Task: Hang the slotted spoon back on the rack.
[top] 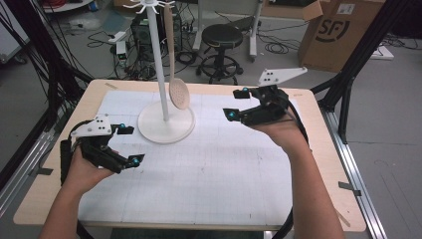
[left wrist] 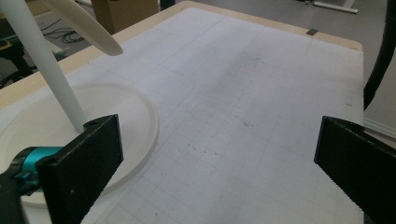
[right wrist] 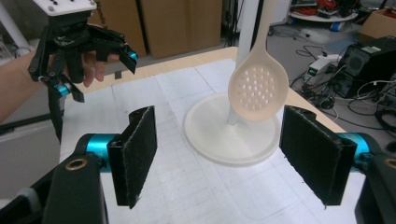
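A white stand with a tall pole point(top: 159, 64) and a round base point(top: 165, 124) rises at the back middle of the mat. A beige slotted spoon point(top: 178, 93) hangs from a hook at its top, bowl down just above the base. In the right gripper view the spoon point(right wrist: 258, 88) hangs ahead, between the jaws but farther off. My right gripper point(top: 236, 103) is open and empty, to the right of the stand. My left gripper point(top: 130, 145) is open and empty at the left, near the base point(left wrist: 135, 121).
A white gridded mat point(top: 199, 164) covers the wooden table point(top: 318, 164). Beyond the far edge stand a black stool point(top: 221, 37), a cardboard box point(top: 338, 30) and cables on the floor. Black frame posts point(top: 366, 50) flank the table.
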Available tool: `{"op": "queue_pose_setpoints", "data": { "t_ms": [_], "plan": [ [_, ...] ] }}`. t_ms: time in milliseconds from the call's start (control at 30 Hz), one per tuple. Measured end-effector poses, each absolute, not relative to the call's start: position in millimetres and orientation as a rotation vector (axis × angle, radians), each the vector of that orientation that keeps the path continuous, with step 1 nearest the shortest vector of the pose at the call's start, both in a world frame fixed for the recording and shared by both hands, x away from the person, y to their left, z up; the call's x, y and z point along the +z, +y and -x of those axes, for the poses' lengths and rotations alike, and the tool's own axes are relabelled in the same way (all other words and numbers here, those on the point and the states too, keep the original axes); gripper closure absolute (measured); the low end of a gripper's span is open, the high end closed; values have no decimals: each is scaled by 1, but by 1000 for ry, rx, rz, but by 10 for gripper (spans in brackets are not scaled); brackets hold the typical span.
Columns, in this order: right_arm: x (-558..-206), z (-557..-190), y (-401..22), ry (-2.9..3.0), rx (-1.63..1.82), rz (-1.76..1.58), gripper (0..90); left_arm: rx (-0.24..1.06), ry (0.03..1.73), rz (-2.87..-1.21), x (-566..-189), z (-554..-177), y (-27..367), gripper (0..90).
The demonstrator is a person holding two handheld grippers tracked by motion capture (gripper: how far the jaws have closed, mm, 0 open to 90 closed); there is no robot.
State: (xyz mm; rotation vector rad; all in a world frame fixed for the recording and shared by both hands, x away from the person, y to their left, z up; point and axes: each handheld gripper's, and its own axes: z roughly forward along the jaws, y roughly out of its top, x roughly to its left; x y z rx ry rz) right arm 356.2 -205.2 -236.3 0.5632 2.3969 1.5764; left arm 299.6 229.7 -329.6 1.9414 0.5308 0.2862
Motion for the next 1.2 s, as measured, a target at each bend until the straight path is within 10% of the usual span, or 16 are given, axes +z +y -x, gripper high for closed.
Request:
{"op": "queue_pose_setpoints", "data": {
  "t_ms": [1200],
  "plan": [
    [-367,-304,-267,2293,1615,-786,154,314,535,-1935,-355,-301,231,17]
  ]
}}
